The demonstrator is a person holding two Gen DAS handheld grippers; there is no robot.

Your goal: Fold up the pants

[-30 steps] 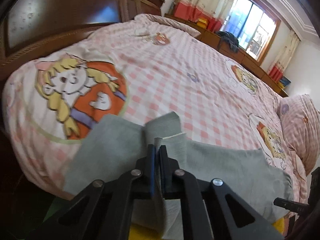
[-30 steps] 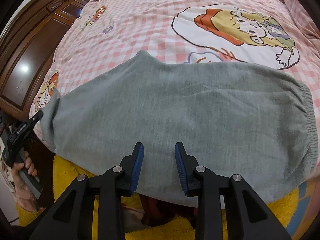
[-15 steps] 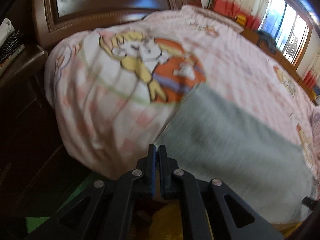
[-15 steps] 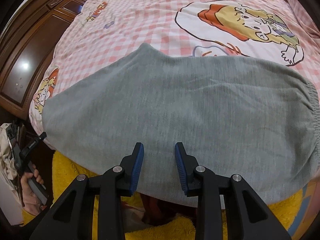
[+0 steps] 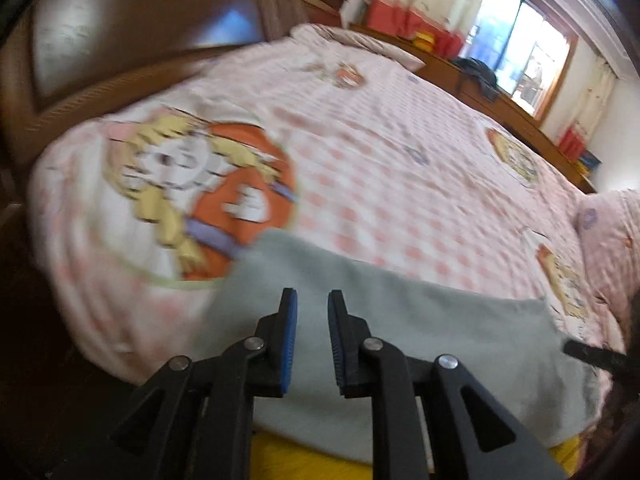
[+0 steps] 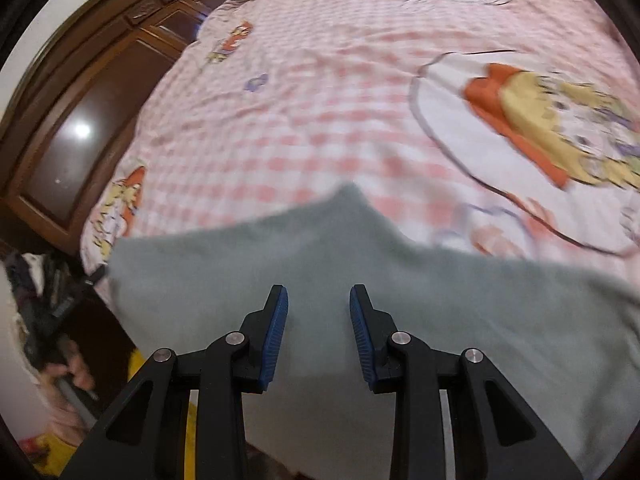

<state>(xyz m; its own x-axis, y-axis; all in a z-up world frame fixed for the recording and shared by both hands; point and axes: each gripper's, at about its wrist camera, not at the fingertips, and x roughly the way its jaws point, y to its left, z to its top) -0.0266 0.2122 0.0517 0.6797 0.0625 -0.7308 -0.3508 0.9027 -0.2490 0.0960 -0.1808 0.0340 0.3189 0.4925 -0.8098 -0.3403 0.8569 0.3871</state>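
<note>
A: Bed w/ pink checked cartoon quilt (image 5: 400, 168), dark wood headboard (image 5: 132, 52) behind. Grey pants (image 6: 360, 280) lie flat along the near edge.
B: L gripper (image 5: 313, 312)?
A: Jaws a bit apart, empty, over the pants' left end.
B: R gripper (image 6: 319, 308)?
A: Wider gap, empty, above the pants' middle.
B: Room?
A: Quilt bare beyond the pants' far edge.

The pants (image 6: 400, 300) are looking like soft, matt grey knit cloth under both tools. The bed (image 5: 380, 160) beyond is wearing smooth printed cotton. The headboard (image 5: 140, 40) left of the left tool is gleaming as glossy varnished wood.
</note>
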